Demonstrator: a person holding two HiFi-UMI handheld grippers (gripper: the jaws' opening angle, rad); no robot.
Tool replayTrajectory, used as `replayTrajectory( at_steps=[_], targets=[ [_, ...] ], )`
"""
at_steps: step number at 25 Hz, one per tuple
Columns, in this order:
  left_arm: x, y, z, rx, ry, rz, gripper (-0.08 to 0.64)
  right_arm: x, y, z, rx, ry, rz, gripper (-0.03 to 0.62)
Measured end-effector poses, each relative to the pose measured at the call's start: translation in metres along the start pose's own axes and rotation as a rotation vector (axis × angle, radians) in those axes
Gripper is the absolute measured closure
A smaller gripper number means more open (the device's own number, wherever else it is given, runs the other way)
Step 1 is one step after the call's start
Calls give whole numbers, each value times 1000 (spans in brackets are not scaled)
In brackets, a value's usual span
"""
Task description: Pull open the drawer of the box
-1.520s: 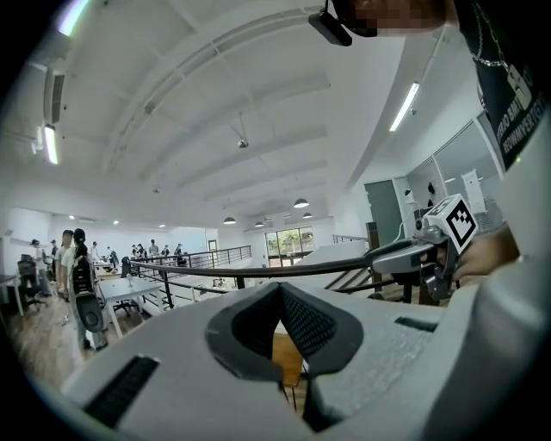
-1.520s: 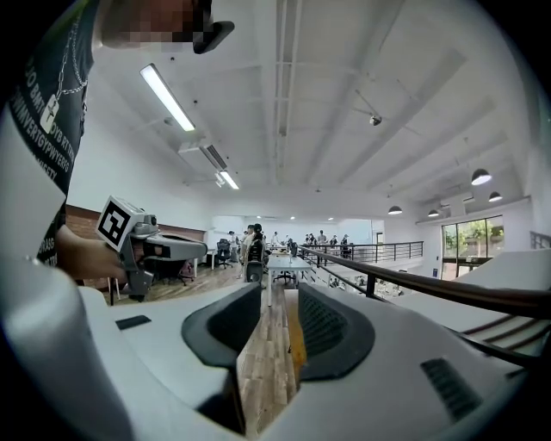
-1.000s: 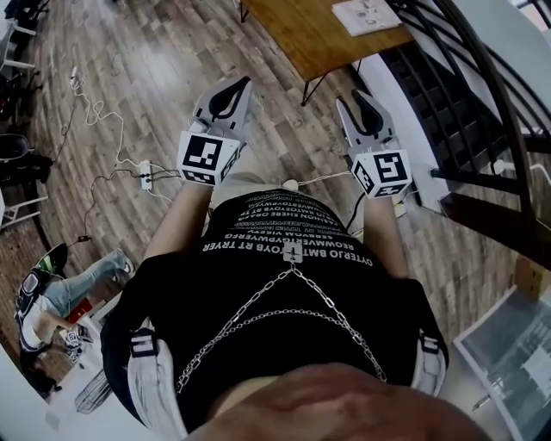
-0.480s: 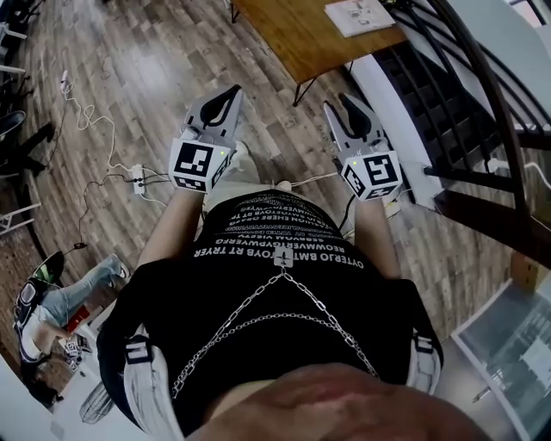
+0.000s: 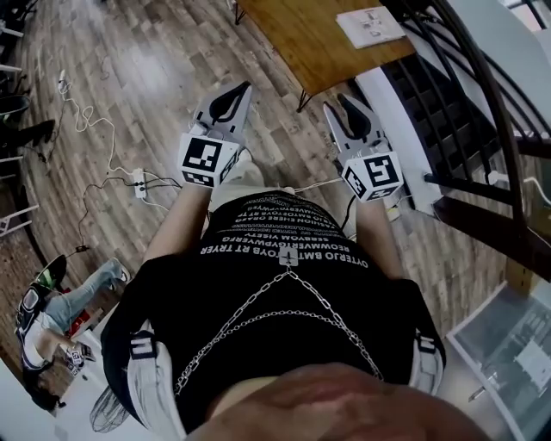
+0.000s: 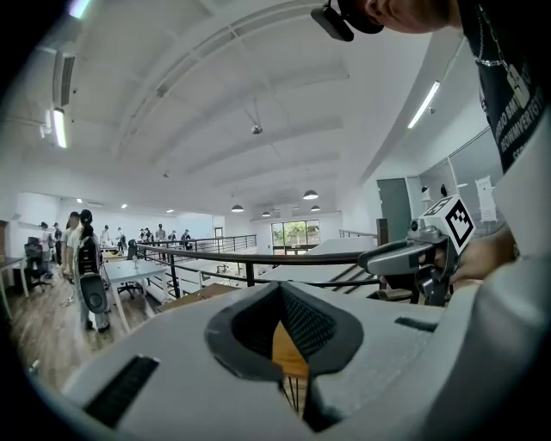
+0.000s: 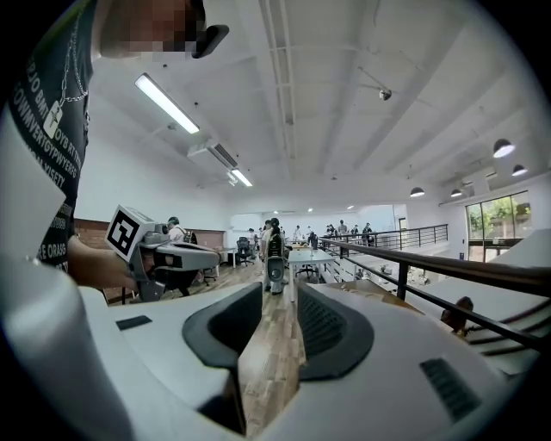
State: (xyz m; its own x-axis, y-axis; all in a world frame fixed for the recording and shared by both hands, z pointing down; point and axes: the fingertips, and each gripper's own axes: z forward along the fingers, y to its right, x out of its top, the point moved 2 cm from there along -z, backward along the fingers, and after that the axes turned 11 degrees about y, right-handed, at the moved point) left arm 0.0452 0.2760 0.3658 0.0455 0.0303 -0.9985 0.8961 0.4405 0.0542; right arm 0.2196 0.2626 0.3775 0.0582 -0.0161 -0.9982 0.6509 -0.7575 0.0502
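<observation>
A flat white box (image 5: pixel 369 26) lies on a wooden table (image 5: pixel 297 39) at the top of the head view, well ahead of both grippers. I hold both grippers out level in front of a black printed shirt, over the plank floor. My left gripper (image 5: pixel 242 86) has its tips together with nothing held; its own view shows the pads meeting at the front (image 6: pixel 280 293). My right gripper (image 5: pixel 338 102) stands open and empty, and floor shows through the gap between its pads (image 7: pixel 274 288). Each gripper appears in the other's view.
White cables and a power strip (image 5: pixel 139 180) trail over the floor at left. A dark stair railing (image 5: pixel 482 103) runs down the right side. A person (image 5: pixel 52 301) sits at lower left. A glass panel (image 5: pixel 508 344) is at lower right.
Both grippers have moved forward over the floor with the person. The table and the white box now sit slightly lower and fuller in the head view.
</observation>
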Motion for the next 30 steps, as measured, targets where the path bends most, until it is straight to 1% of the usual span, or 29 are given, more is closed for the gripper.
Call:
replayTrajectory(
  at_steps=[3, 6, 12, 16, 20, 25, 30],
  targets=[
    [-5, -22, 6, 6, -9, -14, 555, -1, -1, 27, 16, -6, 6, 489],
    [-4, -42, 14, -2, 0, -16, 555, -4, -1, 51, 16, -15, 14, 495],
    [2, -76, 34, -53, 13, 7, 555, -1, 5, 93, 1, -14, 22, 503],
    [-2, -101, 41, -72, -15, 17, 555, -1, 2, 118, -6, -17, 18, 506],
    [3, -123, 51, -90, 10, 11, 555, -4, -2, 139, -9, -27, 16, 508],
    [-9, -145, 51, -120, 4, 11, 555, -6, -8, 160, -20, -35, 10, 509],
    [-10, -164, 54, -133, 3, -13, 555, -9, -15, 177, -37, -48, 7, 509]
  ],
)
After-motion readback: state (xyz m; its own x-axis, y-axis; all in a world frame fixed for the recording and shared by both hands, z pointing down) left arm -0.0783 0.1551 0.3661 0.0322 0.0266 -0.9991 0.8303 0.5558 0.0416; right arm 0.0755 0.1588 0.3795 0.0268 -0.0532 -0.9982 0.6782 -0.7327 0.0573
